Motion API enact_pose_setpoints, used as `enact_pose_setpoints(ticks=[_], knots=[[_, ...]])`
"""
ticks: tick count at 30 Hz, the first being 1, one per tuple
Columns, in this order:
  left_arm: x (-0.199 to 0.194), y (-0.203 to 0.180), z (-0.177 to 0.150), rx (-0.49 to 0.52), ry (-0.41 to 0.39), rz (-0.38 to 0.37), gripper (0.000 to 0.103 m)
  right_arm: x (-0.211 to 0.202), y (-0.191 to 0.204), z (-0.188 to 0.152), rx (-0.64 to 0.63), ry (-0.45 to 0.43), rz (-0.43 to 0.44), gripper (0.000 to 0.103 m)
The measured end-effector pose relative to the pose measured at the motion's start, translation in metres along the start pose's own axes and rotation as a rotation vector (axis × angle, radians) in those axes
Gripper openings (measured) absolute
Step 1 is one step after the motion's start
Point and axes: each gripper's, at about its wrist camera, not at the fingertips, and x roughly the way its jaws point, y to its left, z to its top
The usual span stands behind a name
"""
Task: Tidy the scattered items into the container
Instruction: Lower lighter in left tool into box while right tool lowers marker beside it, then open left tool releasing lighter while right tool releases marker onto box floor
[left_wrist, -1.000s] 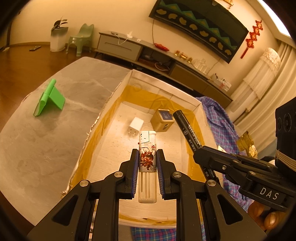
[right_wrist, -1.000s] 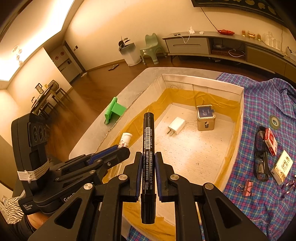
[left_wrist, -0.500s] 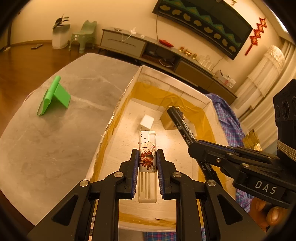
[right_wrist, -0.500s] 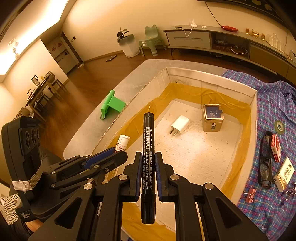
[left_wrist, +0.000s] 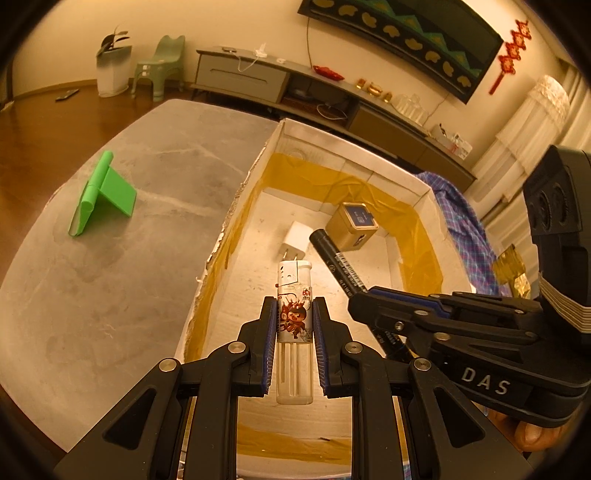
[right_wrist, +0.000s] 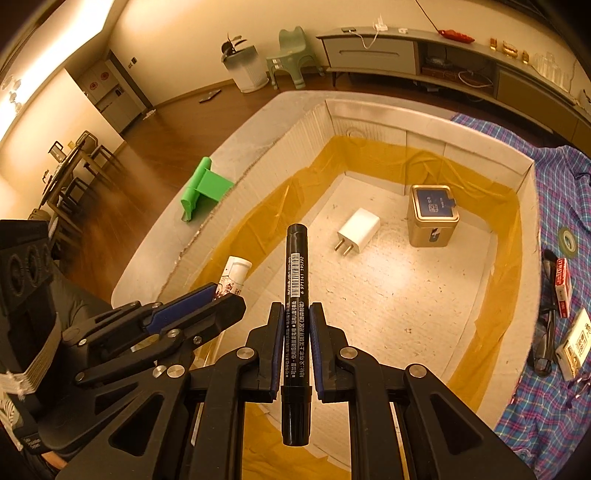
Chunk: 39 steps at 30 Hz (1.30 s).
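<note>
My left gripper (left_wrist: 294, 314) is shut on a clear lighter (left_wrist: 294, 295) with a red cartoon print, held over the near end of the white box (left_wrist: 354, 162) lined with yellow tape. My right gripper (right_wrist: 296, 310) is shut on a black marker (right_wrist: 296, 273), also over the box's near end. Each gripper shows in the other's view: the right one (left_wrist: 364, 295) with the marker (left_wrist: 336, 258), the left one (right_wrist: 221, 295) with the lighter (right_wrist: 234, 273). Inside the box lie a white charger plug (right_wrist: 358, 230) and a gold tin (right_wrist: 433, 218).
A green phone stand (left_wrist: 103, 195) sits on the grey tabletop (left_wrist: 110, 295) left of the box. On the plaid cloth (right_wrist: 554, 406) right of the box lie glasses (right_wrist: 546, 332), a red-and-white pack (right_wrist: 561, 284), a white card box (right_wrist: 576, 343) and a tape roll (right_wrist: 567, 238).
Both grippers have moved forward and lower over the box, which now looms larger. The right gripper with the marker has come closer to the left one. Both grips are unchanged.
</note>
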Motion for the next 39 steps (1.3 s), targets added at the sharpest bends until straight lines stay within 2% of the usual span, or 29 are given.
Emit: enact_pose_setpoints(ticks=[11,21,32,39], knots=[[0.011,-0.006,0.001,0.109,0.01,0.101,0.02,0.021,-0.007,0.005,0.029,0.069,-0.015,0.015],[0.015,-0.012,-0.001,0.21,0.01,0.144,0.02,0.03,-0.015,0.008,0.063,0.141,0.001,0.015],[0.015,-0.01,0.002,0.199,0.026,0.131,0.021,0.035,-0.027,0.007,0.129,0.174,-0.002,0.016],[0.013,-0.008,0.003,0.18,0.031,0.108,0.025,0.032,-0.031,0.004,0.145,0.171,0.012,0.016]])
